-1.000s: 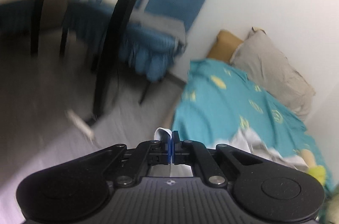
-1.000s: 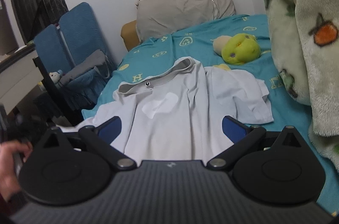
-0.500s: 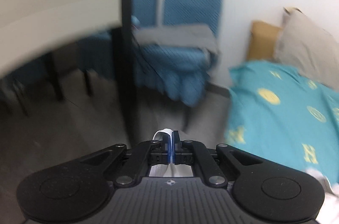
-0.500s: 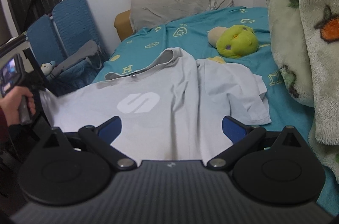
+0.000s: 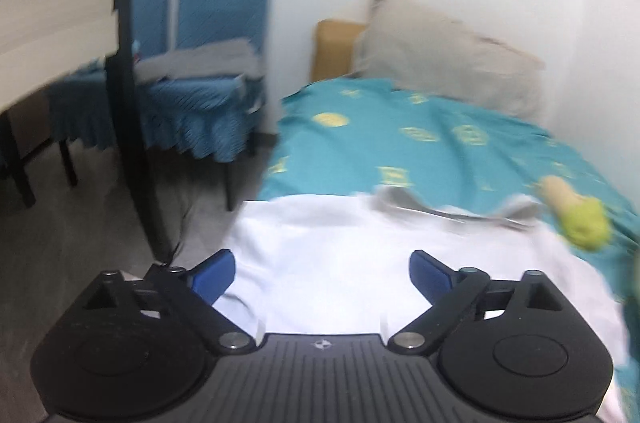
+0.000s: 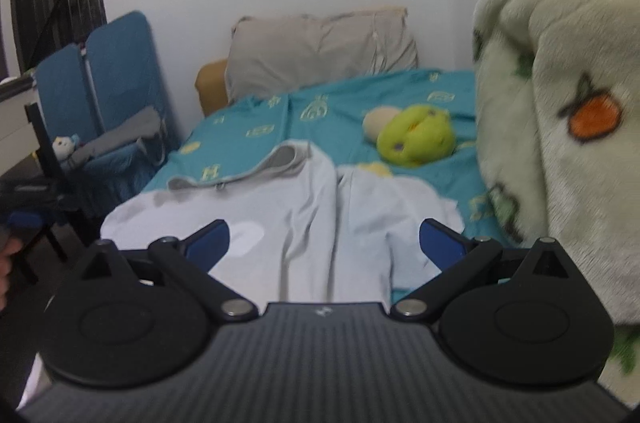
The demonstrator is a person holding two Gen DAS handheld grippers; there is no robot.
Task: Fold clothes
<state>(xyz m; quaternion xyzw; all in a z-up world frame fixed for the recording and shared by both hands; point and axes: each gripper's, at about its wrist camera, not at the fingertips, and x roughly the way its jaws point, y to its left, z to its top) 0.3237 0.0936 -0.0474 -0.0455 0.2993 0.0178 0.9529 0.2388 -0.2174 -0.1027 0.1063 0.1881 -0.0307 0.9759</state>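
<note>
From your left wrist camera, your left gripper hangs with its blue-padded fingers spread apart, holding nothing, above the white cotton T-shirt that lies at the near left corner of the bed's teal patterned sheet. A blue fabric chair stands just beside the bed.

From your right wrist camera, your right gripper is also spread wide and empty over the shirt. The yellow-green plush toy sits behind the shirt, beside the cream fleece blanket along the right edge.
</note>
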